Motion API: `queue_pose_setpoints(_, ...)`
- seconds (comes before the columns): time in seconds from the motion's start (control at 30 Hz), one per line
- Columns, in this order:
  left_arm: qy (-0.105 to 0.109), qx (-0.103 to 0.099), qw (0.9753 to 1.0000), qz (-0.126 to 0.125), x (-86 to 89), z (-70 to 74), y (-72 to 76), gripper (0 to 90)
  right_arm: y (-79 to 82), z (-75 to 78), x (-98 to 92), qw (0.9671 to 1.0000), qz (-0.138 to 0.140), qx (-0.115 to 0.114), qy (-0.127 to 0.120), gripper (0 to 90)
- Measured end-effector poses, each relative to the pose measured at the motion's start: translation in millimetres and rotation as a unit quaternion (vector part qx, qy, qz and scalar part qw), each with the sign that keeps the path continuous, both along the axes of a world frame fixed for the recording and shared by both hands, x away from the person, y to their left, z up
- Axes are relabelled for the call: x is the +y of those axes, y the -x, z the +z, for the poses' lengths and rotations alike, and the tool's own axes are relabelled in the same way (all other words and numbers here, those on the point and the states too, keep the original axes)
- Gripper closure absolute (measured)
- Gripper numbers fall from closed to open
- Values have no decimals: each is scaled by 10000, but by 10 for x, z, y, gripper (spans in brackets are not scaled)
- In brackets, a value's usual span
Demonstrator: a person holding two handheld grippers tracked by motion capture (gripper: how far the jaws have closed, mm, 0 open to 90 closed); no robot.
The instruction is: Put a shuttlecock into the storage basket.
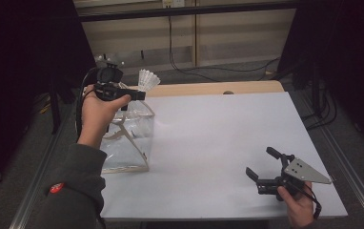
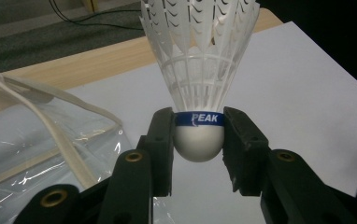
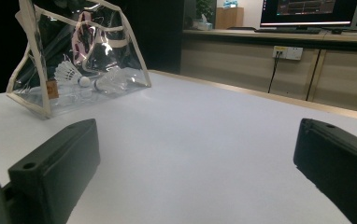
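Shuttlecock [image 2: 199, 88] is clamped at its cork by my left gripper [image 2: 199, 140], above the clear bag [image 1: 130, 138]; others already lie inside. I judge dropping remains. Right gripper [image 1: 261, 167] rests wide open, empty.

The word "PEAK" stands in white letters on the blue band [image 2: 199, 119] around the shuttlecock [image 2: 199, 70]; it sits just above the white cork. No other writing can be read.

- The left gripper [image 1: 141, 93] is gripping a white shuttlecock [image 1: 148, 80] above the clear bag [image 1: 127, 143].
- The right gripper [image 1: 262, 164] is resting spread near the table's [image 1: 218, 129] front edge.
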State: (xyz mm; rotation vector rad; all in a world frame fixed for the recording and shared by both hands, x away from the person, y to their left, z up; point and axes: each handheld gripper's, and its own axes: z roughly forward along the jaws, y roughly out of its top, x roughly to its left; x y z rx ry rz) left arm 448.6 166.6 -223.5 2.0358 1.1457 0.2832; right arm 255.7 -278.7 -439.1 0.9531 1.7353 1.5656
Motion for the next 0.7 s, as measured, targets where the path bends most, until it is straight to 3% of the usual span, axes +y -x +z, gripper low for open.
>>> queue_pose_setpoints(0.7, 8, -31, 9997, 231, 188, 41, -2, 654, -2, -3, 10, 10000, 11, 17, 0, 5)
